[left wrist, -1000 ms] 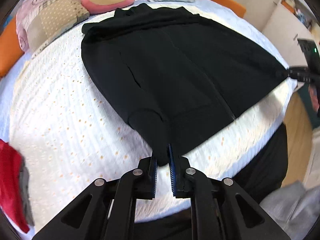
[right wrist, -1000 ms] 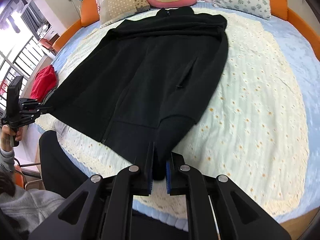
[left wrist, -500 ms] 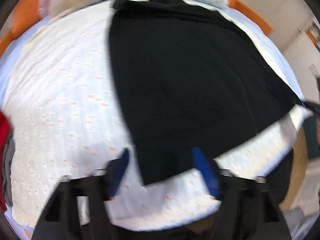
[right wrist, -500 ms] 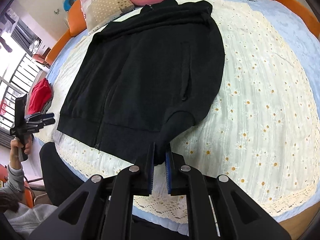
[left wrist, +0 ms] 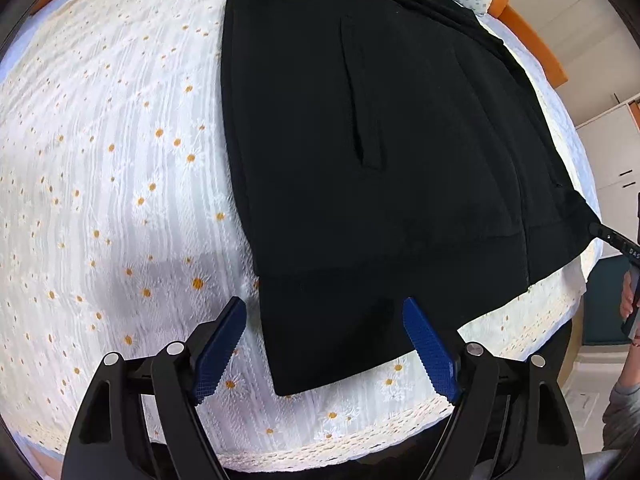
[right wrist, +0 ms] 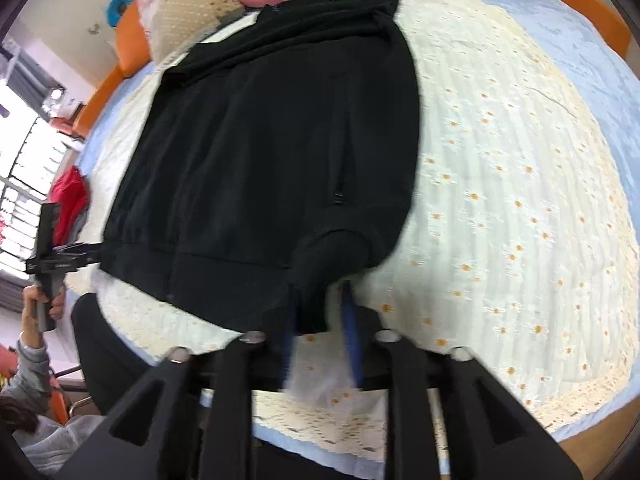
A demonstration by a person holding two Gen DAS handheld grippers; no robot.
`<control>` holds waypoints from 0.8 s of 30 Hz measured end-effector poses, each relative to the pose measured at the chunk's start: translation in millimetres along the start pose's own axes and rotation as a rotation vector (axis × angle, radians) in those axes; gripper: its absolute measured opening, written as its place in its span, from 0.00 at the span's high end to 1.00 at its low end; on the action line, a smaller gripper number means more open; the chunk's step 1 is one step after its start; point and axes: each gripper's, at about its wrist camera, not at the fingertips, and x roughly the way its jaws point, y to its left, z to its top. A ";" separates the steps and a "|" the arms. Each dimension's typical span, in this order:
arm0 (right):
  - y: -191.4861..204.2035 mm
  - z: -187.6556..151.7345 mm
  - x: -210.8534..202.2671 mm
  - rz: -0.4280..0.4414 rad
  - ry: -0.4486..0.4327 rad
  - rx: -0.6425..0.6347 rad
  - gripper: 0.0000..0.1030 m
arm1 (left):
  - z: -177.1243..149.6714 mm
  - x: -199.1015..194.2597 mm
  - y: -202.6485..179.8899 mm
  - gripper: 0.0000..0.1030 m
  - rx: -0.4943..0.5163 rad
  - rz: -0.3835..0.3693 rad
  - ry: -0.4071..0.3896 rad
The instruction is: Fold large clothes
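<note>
Bed (left wrist: 100, 200) w/ white daisy-print cover fills both views; wide bare cover to the left of the garment in left view, to the right in right view (right wrist: 520, 200). Black zip jacket (left wrist: 380, 140) lies flat mid-bed, collar twd pillows (right wrist: 192, 12), hem near the bed's front edge. Right-side sleeve (right wrist: 332, 256) lies folded over the body, cuff at hem. Left gripper (left wrist: 324, 344) spread wide, hem corner btwn its blue pads, no contact. Right gripper (right wrist: 320, 324) parted a bit around the cuff; view blurred, contact unclear.
</note>
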 end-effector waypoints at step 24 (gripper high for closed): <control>-3.6 6.0 28.6 0.012 0.080 0.004 0.90 | 10.0 -6.2 -9.0 0.80 -0.041 -0.168 -0.013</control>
